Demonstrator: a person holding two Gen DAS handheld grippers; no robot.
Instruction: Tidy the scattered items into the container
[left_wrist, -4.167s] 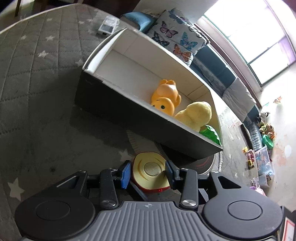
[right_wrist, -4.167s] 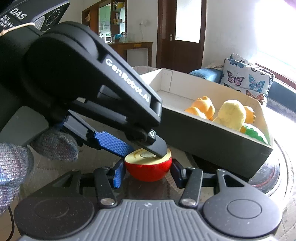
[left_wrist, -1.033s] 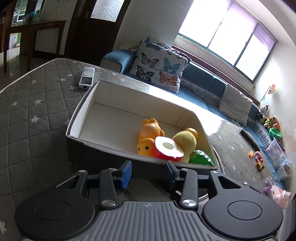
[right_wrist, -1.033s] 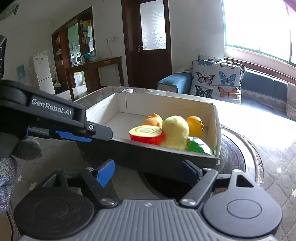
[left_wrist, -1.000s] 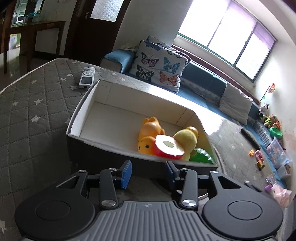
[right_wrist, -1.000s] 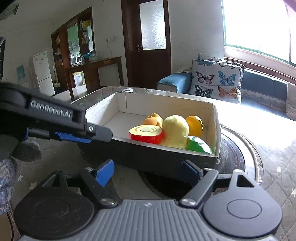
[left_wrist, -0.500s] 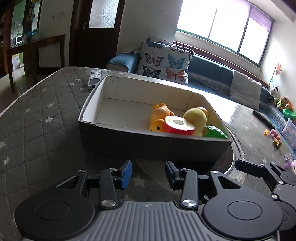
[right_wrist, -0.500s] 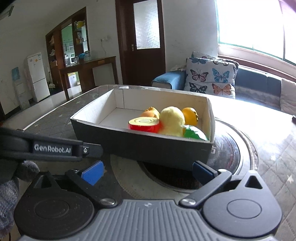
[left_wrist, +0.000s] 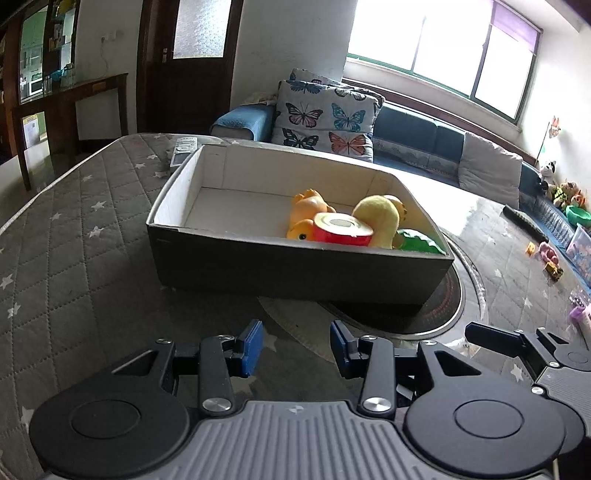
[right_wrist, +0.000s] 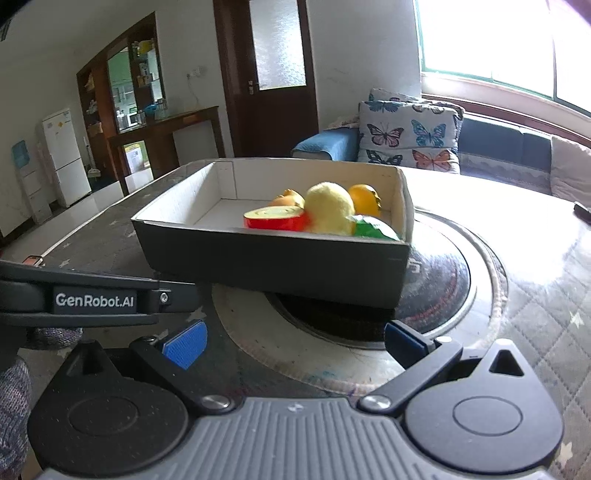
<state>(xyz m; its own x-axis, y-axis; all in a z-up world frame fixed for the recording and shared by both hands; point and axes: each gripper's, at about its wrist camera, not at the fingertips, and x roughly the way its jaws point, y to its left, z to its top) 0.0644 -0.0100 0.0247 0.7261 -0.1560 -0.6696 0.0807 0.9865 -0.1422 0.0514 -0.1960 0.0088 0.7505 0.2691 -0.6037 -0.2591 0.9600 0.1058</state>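
Quilted grey cloth with white stars (left_wrist: 66, 236) covers the table; behind it stand a dark door, a butterfly cushion (left_wrist: 325, 118) and a bright window. A remote (left_wrist: 183, 149) lies on the cloth just beyond the box's far left corner.

The box (left_wrist: 295, 273) sits partly over a round dark inset in the table. Its left half is bare white floor. Toward its right end I read, in order: an orange toy (left_wrist: 308, 206), the red apple half (left_wrist: 341, 229) with its pale cut face up, a yellow plush (left_wrist: 378, 218) and a green item (left_wrist: 417, 243), all packed close together.

Change since four seconds ago: the apple half was then pinched between both tools low on the table; it now rests inside the box, leaning against the orange toy.

My left gripper (left_wrist: 295, 347) holds its jaws moderately apart with nothing between them. My right gripper (right_wrist: 291, 341) has just been opening and now stands spread wide, also empty. Both have backed away to the near side of the box.

I see no loose item on the cloth near the box, so I judge the tidying complete or nearly so.
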